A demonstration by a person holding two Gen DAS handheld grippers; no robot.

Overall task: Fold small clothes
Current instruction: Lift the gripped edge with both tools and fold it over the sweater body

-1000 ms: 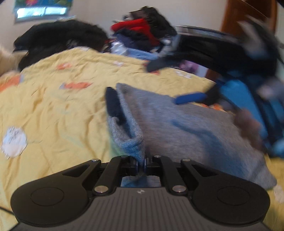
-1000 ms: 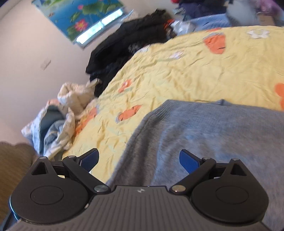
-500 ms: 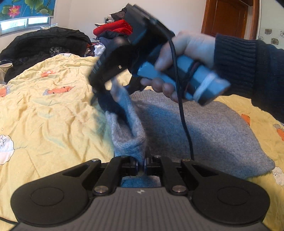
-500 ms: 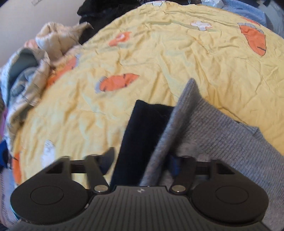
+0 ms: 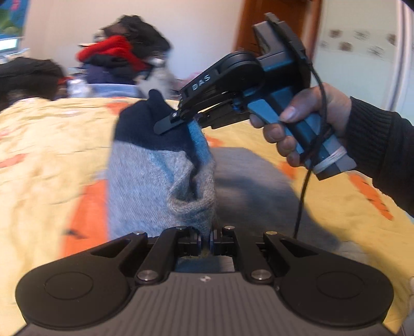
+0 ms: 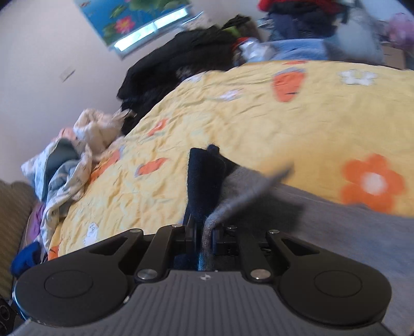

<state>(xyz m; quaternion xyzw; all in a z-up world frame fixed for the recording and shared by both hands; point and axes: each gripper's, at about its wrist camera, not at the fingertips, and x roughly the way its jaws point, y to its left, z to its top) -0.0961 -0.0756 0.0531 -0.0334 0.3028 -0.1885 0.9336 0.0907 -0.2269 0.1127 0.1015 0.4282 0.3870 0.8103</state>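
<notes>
Yellow bedspread point(image 6: 258, 124), clothes heap point(image 5: 121, 59) behind, both tongs clamping grey sweater point(image 5: 145, 186)

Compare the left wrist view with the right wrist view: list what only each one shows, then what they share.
Only the left wrist view shows the person's hand gripping the right gripper from outside, its trailing cable, the wooden door, and the left gripper shut on the grey sweater.

Only the right wrist view shows the flowered window blind, the crumpled pale bedding at the bed's edge, and the right gripper's pinch seen up close.

Both show the sweater with its navy cuff, the yellow bedspread, and the clothes pile behind.
</notes>
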